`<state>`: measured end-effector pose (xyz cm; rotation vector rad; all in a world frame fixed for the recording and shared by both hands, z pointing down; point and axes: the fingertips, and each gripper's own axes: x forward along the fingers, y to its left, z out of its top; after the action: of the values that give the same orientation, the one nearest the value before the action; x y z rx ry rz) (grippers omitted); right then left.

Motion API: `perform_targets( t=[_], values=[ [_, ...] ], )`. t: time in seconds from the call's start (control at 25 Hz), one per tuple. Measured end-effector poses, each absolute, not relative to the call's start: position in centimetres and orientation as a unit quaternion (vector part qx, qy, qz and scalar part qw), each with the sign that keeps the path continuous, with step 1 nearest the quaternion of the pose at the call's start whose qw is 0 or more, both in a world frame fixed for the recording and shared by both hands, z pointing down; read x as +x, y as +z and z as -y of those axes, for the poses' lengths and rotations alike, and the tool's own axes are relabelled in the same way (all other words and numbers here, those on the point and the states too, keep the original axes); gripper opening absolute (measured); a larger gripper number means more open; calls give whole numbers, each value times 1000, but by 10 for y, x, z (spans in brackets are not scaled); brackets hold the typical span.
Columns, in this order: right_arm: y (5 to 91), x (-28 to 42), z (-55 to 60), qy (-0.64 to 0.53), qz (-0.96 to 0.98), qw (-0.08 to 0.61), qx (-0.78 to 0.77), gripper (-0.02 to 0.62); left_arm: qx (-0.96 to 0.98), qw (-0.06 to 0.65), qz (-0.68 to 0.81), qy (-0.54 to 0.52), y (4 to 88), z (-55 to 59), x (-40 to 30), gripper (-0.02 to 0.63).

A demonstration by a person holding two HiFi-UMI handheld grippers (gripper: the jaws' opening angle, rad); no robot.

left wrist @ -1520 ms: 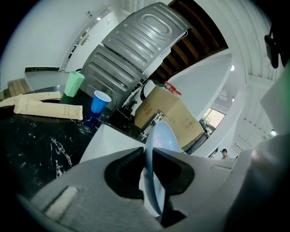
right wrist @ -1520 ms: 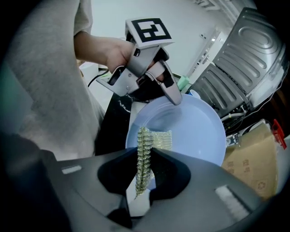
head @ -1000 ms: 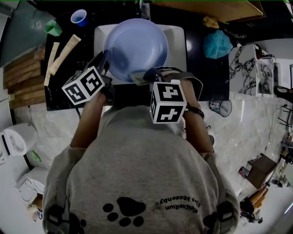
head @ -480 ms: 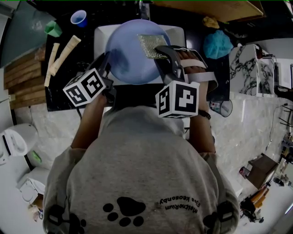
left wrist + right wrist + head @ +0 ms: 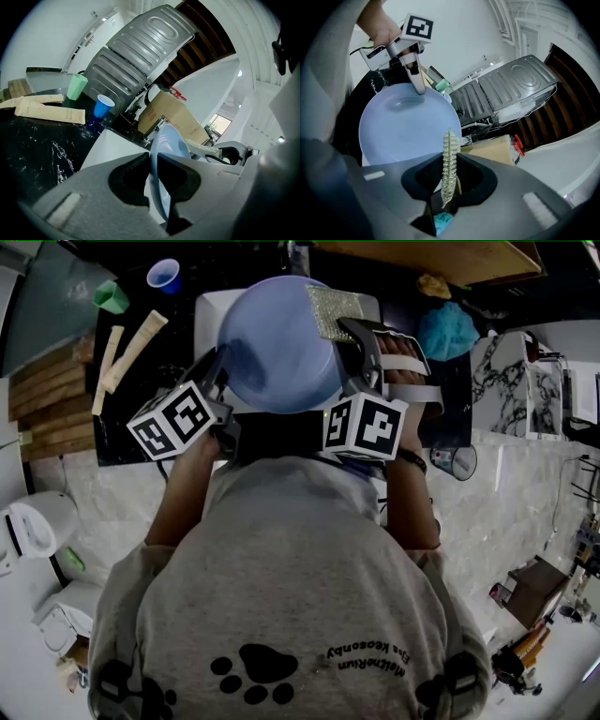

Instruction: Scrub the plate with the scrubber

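A light blue plate [image 5: 277,343] is held tilted over the white sink [image 5: 208,310]. My left gripper [image 5: 216,367] is shut on the plate's left rim; in the left gripper view the plate [image 5: 166,145] stands edge-on between the jaws of the left gripper [image 5: 154,168]. My right gripper [image 5: 352,329] is shut on a flat, glittery mesh scrubber [image 5: 335,310], which lies against the plate's far right rim. In the right gripper view the scrubber [image 5: 449,164] stands upright between the jaws of the right gripper [image 5: 450,183], with the plate [image 5: 405,126] behind it and the left gripper [image 5: 417,84] on the plate's far rim.
On the black counter left of the sink stand a blue cup [image 5: 161,276] and a green cup [image 5: 110,298], beside two long paper packets [image 5: 131,338]. A teal puff [image 5: 444,331] lies right of the sink. A cardboard box [image 5: 173,117] stands behind the sink.
The right gripper has carried the scrubber from the plate's near edge across its face to the far right rim. The plate has shifted slightly right; the left gripper has kept its hold.
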<state>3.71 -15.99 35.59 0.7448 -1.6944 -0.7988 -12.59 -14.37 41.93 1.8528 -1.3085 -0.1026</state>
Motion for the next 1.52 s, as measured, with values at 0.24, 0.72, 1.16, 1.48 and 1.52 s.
perform_targets(
  t=[0.24,0.72,1.16,1.48,1.52],
  values=[
    [383,41,167,-339,696,557,302,74,743,432,508,-53,416,142,-121,48],
    [437,42,147,-231,715,614,240,75,748,432,498,-68,410,143,-115,60],
    [455,28,108,-86,786,586,176,75,738,436,507,-88,410,146,-120,64],
    [457,21,77,8,817,563,129,75,728,441,515,-94,414,146,-122,64],
    [457,21,73,18,819,560,123,75,728,441,516,-95,414,146,-122,64]
  ],
)
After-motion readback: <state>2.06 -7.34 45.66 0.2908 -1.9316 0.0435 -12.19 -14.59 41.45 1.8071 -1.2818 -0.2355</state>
